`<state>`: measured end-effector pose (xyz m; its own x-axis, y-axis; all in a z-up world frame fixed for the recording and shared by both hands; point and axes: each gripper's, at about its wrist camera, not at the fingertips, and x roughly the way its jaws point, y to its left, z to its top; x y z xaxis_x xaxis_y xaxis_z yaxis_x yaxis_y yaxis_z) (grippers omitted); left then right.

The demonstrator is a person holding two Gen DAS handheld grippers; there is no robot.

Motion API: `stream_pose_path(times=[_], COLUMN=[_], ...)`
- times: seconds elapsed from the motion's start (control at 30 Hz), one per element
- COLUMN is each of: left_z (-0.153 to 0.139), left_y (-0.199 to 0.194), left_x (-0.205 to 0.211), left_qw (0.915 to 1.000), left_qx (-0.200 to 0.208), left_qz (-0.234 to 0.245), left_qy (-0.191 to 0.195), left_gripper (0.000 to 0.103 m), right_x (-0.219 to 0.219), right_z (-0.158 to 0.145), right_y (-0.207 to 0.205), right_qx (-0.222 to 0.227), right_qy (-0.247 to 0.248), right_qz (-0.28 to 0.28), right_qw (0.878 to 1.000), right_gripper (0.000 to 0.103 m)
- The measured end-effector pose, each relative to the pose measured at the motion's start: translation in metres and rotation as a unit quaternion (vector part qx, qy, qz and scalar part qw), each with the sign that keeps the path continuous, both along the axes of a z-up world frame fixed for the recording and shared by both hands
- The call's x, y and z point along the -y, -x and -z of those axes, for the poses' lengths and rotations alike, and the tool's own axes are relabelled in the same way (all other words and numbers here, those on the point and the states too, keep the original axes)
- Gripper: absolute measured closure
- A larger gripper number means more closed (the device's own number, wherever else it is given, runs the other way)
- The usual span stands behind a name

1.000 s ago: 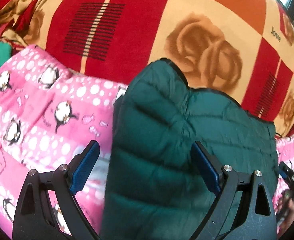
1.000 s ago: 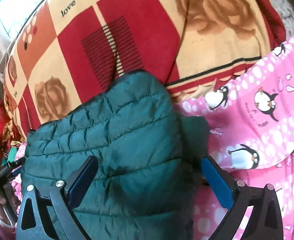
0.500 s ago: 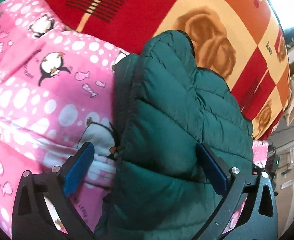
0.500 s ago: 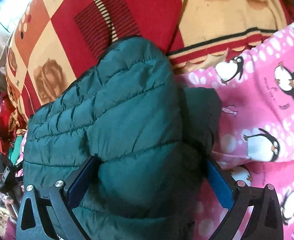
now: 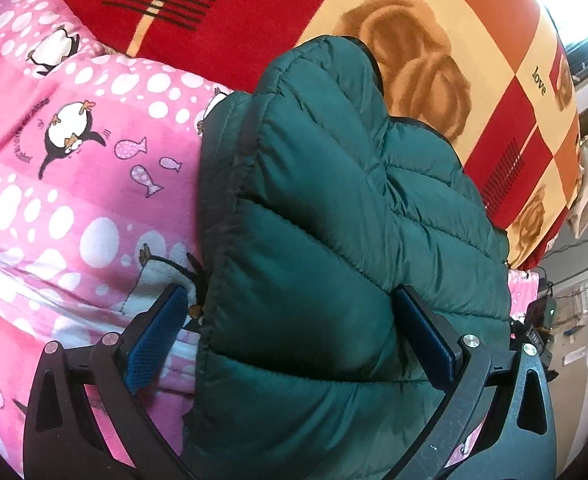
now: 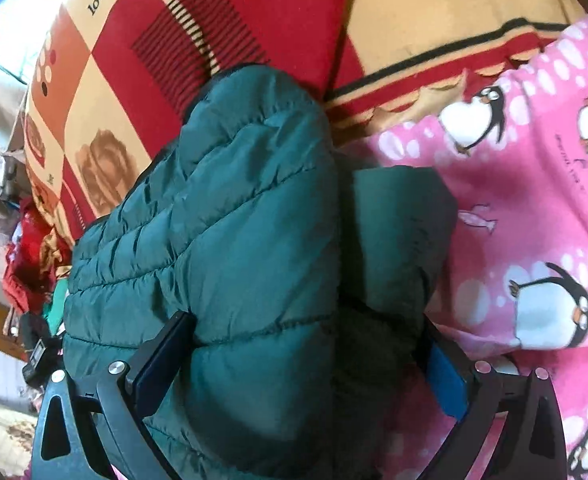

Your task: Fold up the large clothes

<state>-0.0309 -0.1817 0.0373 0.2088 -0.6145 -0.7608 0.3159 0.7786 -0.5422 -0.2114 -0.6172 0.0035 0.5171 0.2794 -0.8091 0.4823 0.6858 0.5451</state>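
Change: both tongs lower than a second ago, now straddling the folded dark-green quilted puffer jacket (image 5: pixel 334 240) | left tongs (image 5: pixel 289 332) spread wide, pads not yet pinching | right tongs (image 6: pixel 310 356) spread, pads against fabric | jacket on pink penguin-print fleece blanket (image 5: pixel 73 184), red-and-cream rose-print blanket (image 5: pixel 414 60) behind | judgement: ready to grip folded bundle.

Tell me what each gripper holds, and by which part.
Left gripper: nothing; its jaws stand open over the dark green quilted jacket. Right gripper straddles its folded edge; whether it grips cannot be told.
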Motion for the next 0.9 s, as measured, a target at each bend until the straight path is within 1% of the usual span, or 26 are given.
stream_pose_path(times=[0.03,0.1,0.13,0.2,0.23,0.27,0.3,0.33,0.4,0.53,0.6,0.7,0.77,0.83,0.87,0.9], left_z=[0.0,-0.003,-0.005,-0.015,-0.021,-0.025,-0.029,-0.036,-0.048,-0.076,-0.085,-0.098,-0.102,-0.098,-0.095,-0.089], left_y=[0.001,0.003,0.006,0.016,0.021,0.025,0.027,0.03,0.035,0.058,0.069,0.09,0.11,0.126,0.131,0.139], left_x=[0.002,0.011,0.015,0.02,0.022,0.023,0.023,0.02,0.013,-0.004,-0.016,-0.037,-0.052,-0.057,-0.055,-0.057], left_qw=[1.0,0.9997,0.9994,0.998,0.9971,0.9962,0.9957,0.9954,0.9951,0.9929,0.9934,0.994,0.994,0.9942,0.9941,0.9939], left_qx=[0.0,0.007,0.017,0.045,0.059,0.07,0.075,0.081,0.086,0.1,0.093,0.077,0.07,0.061,0.058,0.057], left_qz=[-0.001,0.017,0.026,0.038,0.038,0.04,0.04,0.04,0.044,0.064,0.068,0.077,0.083,0.088,0.089,0.089], left_qy=[-0.002,-0.014,-0.018,-0.022,-0.03,-0.035,-0.035,-0.031,-0.02,-0.009,0.0,0.013,0.008,-0.012,-0.021,-0.035], left_gripper=[0.0,0.001,0.011,0.03,0.039,0.044,0.053,0.06,0.066,0.069,0.069,0.069,0.069,0.069,0.068,0.065], right_x=[0.0,-0.003,-0.008,-0.018,-0.021,-0.024,-0.028,-0.029,-0.032,-0.043,-0.048,-0.057,-0.062,-0.068,-0.073,-0.079], right_z=[0.002,0.003,0.002,-0.004,-0.009,-0.014,-0.023,-0.029,-0.043,-0.075,-0.089,-0.1,-0.105,-0.105,-0.1,-0.096], right_y=[0.0,-0.001,-0.002,-0.003,-0.001,0.0,0.002,0.004,0.009,0.022,0.032,0.05,0.067,0.082,0.091,0.095], right_qx=[-0.001,0.004,0.008,0.023,0.03,0.035,0.042,0.048,0.061,0.085,0.096,0.103,0.106,0.1,0.091,0.079], right_qy=[-0.006,-0.014,-0.015,-0.024,-0.016,-0.009,-0.004,-0.001,0.002,0.002,-0.003,-0.02,-0.03,-0.038,-0.045,-0.042], right_qz=[0.0,-0.007,-0.015,-0.03,-0.03,-0.031,-0.035,-0.036,-0.037,-0.045,-0.05,-0.053,-0.061,-0.065,-0.068,-0.071], right_qw=[1.0,1.0,1.0,0.999,0.999,0.999,0.999,0.998,0.997,0.995,0.994,0.993,0.992,0.992,0.992,0.993], right_gripper=[0.0,0.0,0.0,0.024,0.03,0.041,0.049,0.053,0.059,0.062,0.062,0.062,0.062,0.062,0.062,0.061])
